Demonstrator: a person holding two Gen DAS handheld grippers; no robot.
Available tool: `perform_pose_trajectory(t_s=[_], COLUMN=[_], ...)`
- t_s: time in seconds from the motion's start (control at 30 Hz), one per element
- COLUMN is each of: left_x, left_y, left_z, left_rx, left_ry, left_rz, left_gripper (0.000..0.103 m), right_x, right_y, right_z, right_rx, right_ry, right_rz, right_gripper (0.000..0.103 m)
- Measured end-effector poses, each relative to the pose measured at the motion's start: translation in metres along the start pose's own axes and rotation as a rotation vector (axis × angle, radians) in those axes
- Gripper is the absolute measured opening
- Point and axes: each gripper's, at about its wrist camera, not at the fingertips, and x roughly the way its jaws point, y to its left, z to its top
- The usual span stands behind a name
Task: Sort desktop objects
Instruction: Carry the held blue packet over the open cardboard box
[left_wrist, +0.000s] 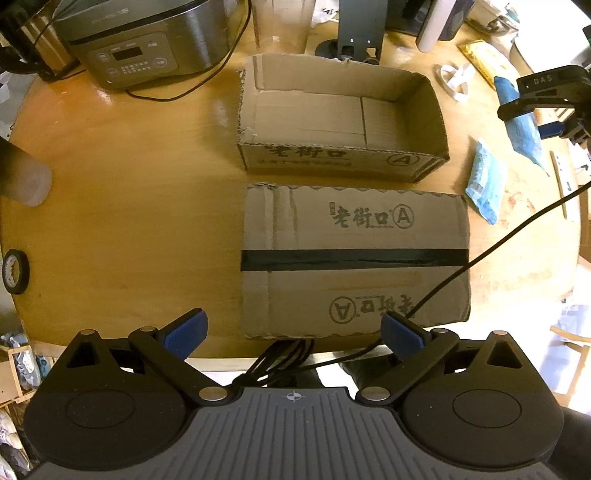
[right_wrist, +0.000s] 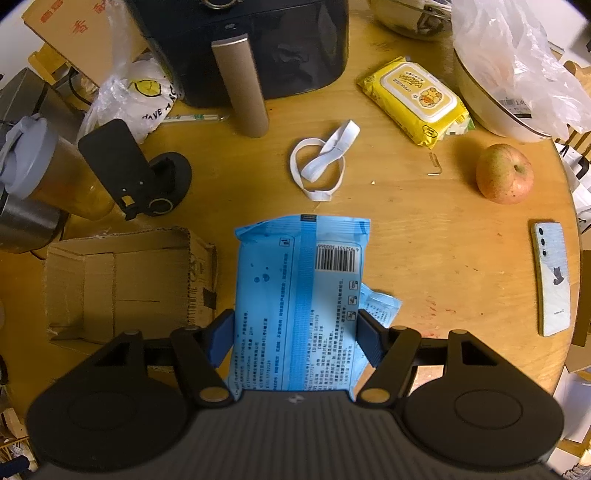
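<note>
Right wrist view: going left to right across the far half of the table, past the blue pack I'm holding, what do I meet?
Grey-lidded cup → black stand → air fryer handle → white elastic band → yellow wipes pack → apple → phone.

Wipes pack (right_wrist: 295, 295): light blue — black barcode
Second wipes pack (right_wrist: 413, 99): yellow
Box (left_wrist: 354, 258): brown — black tape stripe
Apple (right_wrist: 504, 173): red-yellow

The open cardboard box (left_wrist: 340, 110) at upper centre carries printed Chinese characters and a circled "A" on its near wall. The flat taped box (left_wrist: 354, 258) below repeats them twice. "DAS" stands on the right gripper (left_wrist: 554, 122). The white bag (right_wrist: 147, 99) at upper left reads "HAVE A".
</note>
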Motion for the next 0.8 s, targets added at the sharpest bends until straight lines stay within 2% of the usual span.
perform_pose_trajectory(t_s=[0.8], left_x=[0.001], left_y=[0.04], left_z=[0.001], left_rx=[0.0], left_ry=[0.013], left_rz=[0.0], left_gripper=[0.103], right_x=[0.013], right_y=[0.057], right_z=[-0.001], right_rx=[-0.031], right_ry=[0.012], right_rz=[0.022], right_gripper=[0.067])
